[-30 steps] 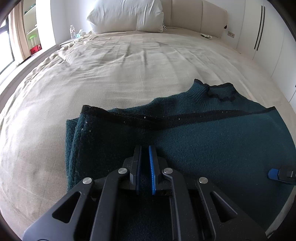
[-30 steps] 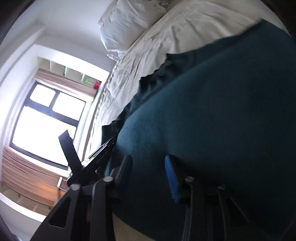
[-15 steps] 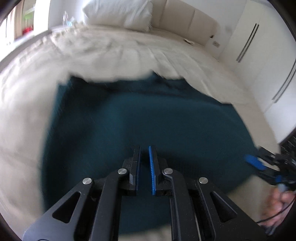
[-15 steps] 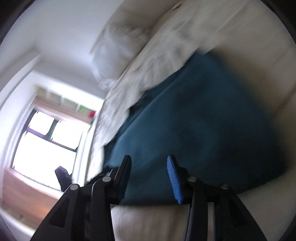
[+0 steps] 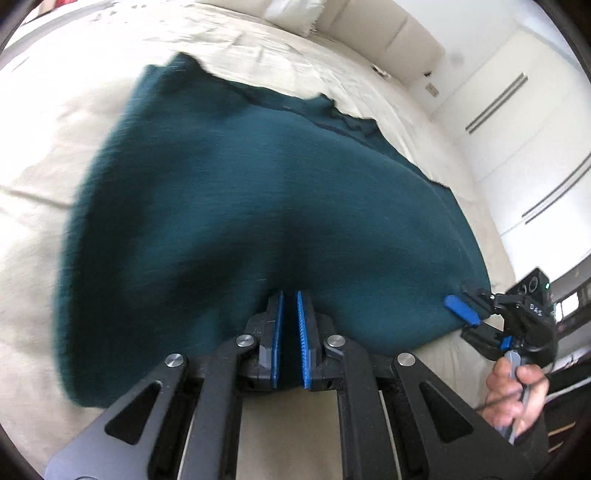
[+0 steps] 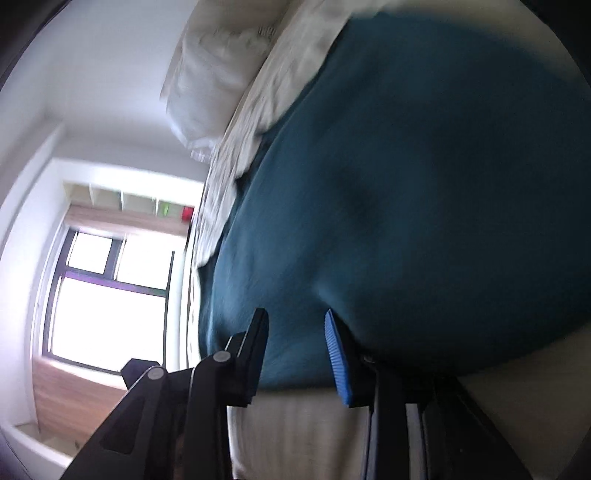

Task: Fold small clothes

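A dark teal knit sweater [image 5: 258, 206] lies spread on the beige bed [image 5: 44, 140]. My left gripper [image 5: 290, 299] is shut on the sweater's near edge, with fabric pinched between its blue pads. In the left wrist view my right gripper [image 5: 465, 306] sits at the sweater's near right corner, held by a hand. In the right wrist view the right gripper [image 6: 295, 325] has its jaws wide apart, with the sweater [image 6: 424, 184] edge lying between them; the pads do not press it.
A white pillow [image 6: 214, 74] and padded headboard [image 5: 388, 33] are at the far end of the bed. White wardrobe doors [image 5: 535, 129] stand on the right. A bright window [image 6: 110, 291] and shelves are beyond the bed's left side.
Both grippers have pulled back toward the near bed edge, dragging the sweater's near edge with them. The folded black-trimmed edge is now farther away. The right jaws stay apart.
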A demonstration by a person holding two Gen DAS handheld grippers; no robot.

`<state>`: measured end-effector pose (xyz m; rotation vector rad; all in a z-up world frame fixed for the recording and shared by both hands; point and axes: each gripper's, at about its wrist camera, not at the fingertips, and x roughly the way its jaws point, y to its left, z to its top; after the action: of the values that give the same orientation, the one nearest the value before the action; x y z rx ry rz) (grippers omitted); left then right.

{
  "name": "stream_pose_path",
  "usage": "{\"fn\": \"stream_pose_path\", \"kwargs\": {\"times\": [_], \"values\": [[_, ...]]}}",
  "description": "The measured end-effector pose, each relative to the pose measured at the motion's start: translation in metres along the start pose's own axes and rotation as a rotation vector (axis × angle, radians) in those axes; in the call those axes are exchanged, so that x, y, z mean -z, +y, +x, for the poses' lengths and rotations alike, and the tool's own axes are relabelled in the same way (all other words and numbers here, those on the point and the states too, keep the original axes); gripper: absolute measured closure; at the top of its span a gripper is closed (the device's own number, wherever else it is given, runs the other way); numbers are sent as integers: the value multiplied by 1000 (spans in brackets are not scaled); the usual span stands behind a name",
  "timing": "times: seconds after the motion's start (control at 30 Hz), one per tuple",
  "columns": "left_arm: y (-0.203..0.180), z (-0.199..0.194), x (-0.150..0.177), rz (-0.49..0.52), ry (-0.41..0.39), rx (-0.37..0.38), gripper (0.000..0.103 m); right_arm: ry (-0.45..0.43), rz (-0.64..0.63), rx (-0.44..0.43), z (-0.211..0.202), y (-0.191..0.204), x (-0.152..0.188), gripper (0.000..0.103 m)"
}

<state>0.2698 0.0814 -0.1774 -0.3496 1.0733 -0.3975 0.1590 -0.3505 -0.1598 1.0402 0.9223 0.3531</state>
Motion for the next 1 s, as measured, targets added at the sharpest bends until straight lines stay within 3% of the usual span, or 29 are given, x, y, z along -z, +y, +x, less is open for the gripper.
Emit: {"fn": "stream_pose_path", "kwargs": {"times": [0.3,0.33,0.4,0.47,0.57,0.67,0.83,0.93,1.0], "values": [[44,-31,0,-65,-38,7,95,-196,57,95,-73,-38,-33,72],[48,-37,2,-66,-49,-37,95,-209,54,105,-81,-38,-34,72],[60,-52,2,-92,-74,-63,95,-245,47,134,-96,-35,-35,69],[72,-69,2,-125,-111,-92,95,-283,22,153,-109,-25,-35,56],[76,-87,-8,-129,-159,-123,95,-294,-7,121,-108,-3,-41,54],[63,-91,-27,-107,-193,-69,95,-228,-75,70,-77,30,-48,50],[13,-57,-79,45,-224,-33,95,-64,-146,-8,24,82,-54,50],[0,-23,-114,71,-177,-7,95,33,-164,-49,83,103,-55,50],[-1,4,-129,77,-144,-36,95,86,-167,-63,114,109,-55,50]]}}
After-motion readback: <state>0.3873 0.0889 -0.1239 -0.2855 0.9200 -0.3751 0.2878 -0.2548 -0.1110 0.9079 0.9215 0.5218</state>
